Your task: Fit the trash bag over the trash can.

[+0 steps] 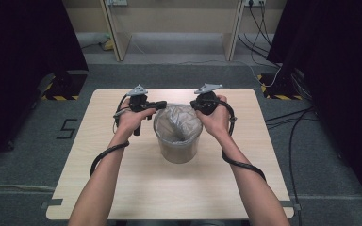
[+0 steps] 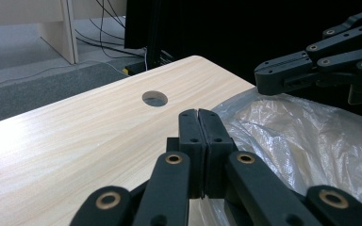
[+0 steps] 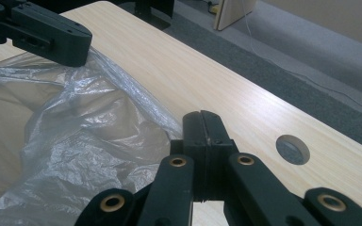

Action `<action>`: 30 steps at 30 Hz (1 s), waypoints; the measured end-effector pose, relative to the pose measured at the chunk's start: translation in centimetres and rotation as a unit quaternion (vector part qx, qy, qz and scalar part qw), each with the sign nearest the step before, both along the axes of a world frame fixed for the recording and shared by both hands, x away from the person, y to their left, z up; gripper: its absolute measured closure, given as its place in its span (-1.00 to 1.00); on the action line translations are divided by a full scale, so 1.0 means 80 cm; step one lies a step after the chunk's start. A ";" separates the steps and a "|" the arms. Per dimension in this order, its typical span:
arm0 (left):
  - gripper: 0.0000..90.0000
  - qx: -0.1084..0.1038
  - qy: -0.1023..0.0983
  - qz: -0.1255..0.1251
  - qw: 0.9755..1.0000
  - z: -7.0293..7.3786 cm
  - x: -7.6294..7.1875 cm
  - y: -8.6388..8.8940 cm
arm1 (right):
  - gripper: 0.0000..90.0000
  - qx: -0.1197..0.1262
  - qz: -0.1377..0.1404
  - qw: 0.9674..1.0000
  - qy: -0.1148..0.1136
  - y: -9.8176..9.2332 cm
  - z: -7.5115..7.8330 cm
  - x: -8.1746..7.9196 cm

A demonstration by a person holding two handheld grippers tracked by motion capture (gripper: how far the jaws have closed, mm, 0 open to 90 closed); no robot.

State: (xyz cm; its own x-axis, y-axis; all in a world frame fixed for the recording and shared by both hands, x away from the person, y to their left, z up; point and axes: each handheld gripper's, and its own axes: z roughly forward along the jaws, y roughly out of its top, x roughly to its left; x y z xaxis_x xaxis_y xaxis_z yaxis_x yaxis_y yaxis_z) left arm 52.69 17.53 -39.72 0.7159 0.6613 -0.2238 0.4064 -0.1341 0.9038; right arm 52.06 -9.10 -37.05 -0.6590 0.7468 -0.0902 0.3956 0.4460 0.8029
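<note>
At the centre of the pale wood-grain table [image 1: 122, 188], a round bin [image 1: 178, 153] stands upright, tapering slightly toward its base. A clear plastic liner bag [image 1: 176, 123] sits inside it: thin, crinkled film, glossy where light catches the folds, its edge bunched up at the bin's far rim. The left gripper [image 1: 161, 104], matte black with brass-coloured pivot pins on its linkage, sits at the rim's far-left side; in its own view the jaws are pressed flat together, with the film's edge right beside them, though whether any film is caught between them cannot be told. The right gripper [image 1: 195, 104] mirrors it at the far-right rim, jaws likewise pressed together, film gathered against their left side. Each carries a grey three-cornered plate on top. A round hole [image 2: 154, 98] pierces the tabletop beyond the bin.
</note>
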 end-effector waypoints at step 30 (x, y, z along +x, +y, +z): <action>0.52 -0.026 0.012 0.020 0.999 -0.002 -0.001 -0.001 | 0.66 0.004 -0.002 1.000 -0.009 0.006 0.013 0.004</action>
